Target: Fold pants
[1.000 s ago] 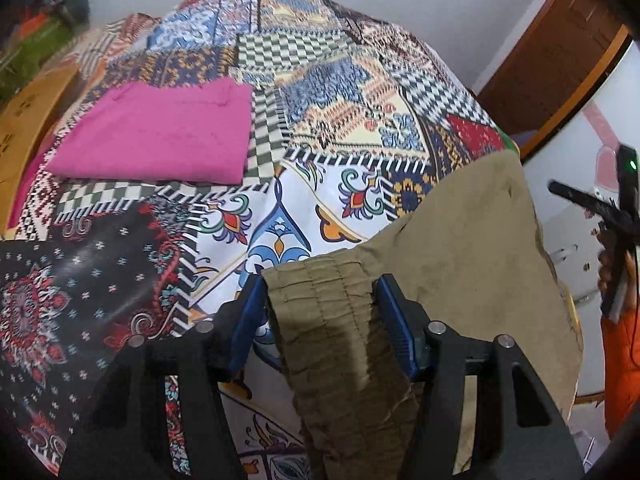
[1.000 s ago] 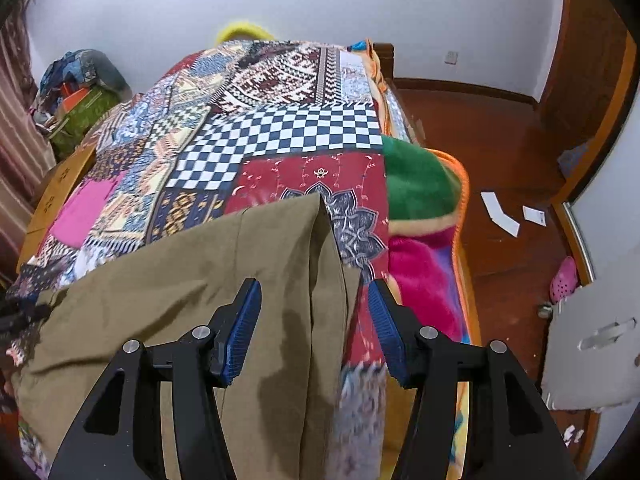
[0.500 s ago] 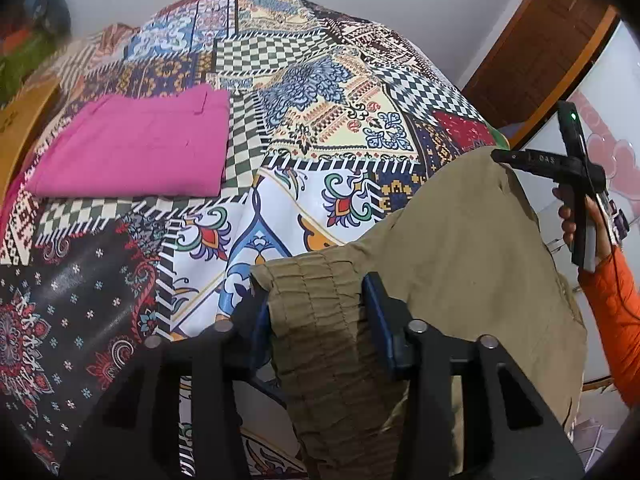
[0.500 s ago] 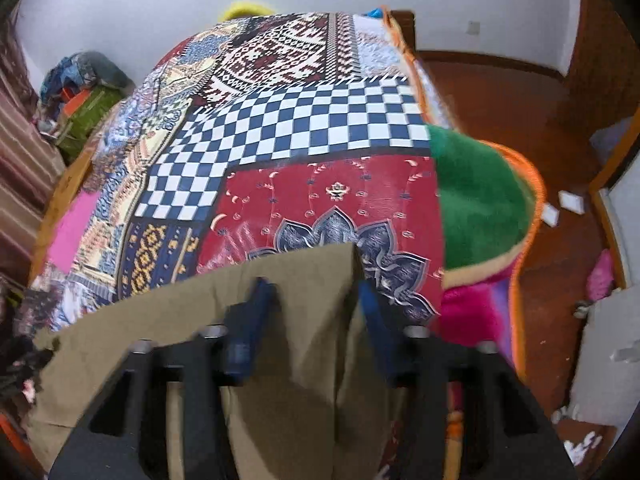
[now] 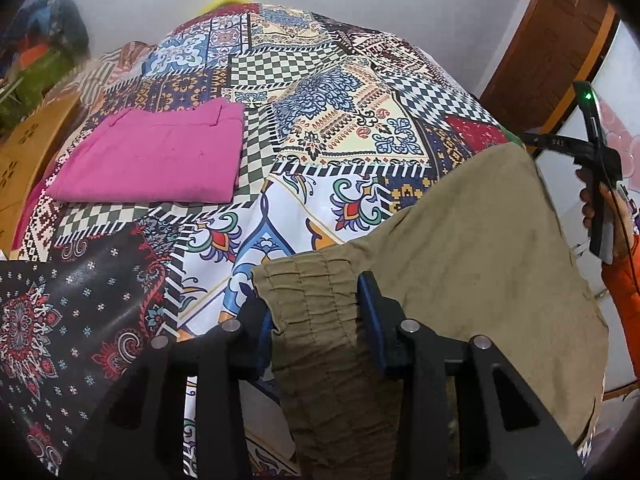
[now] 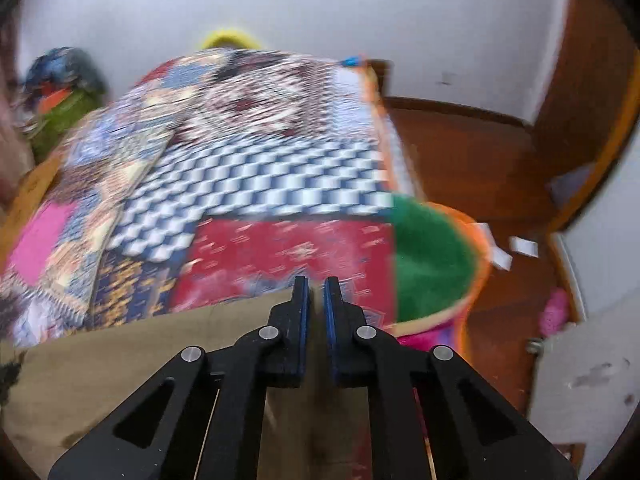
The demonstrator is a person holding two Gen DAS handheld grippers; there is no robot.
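Over the bed (image 5: 320, 128), both tongs (image 5: 316, 312) tilted downward.

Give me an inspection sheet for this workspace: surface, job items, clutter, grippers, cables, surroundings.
Surface: bed with patchwork bedspread; a green and pink blanket hangs off its corner.
Job's things: khaki pants lie on the near edge of the bed, elastic waistband by the left gripper.
Clutter: folded pink garment on the bedspread; paper scraps on the floor.
Grippers: left gripper closing, waistband between its fingers; right gripper shut on the pants' far end.
Cables: thin wire down the hand that holds the right gripper.
Surroundings: white wall, wooden floor, pile of clothes beside the bed.
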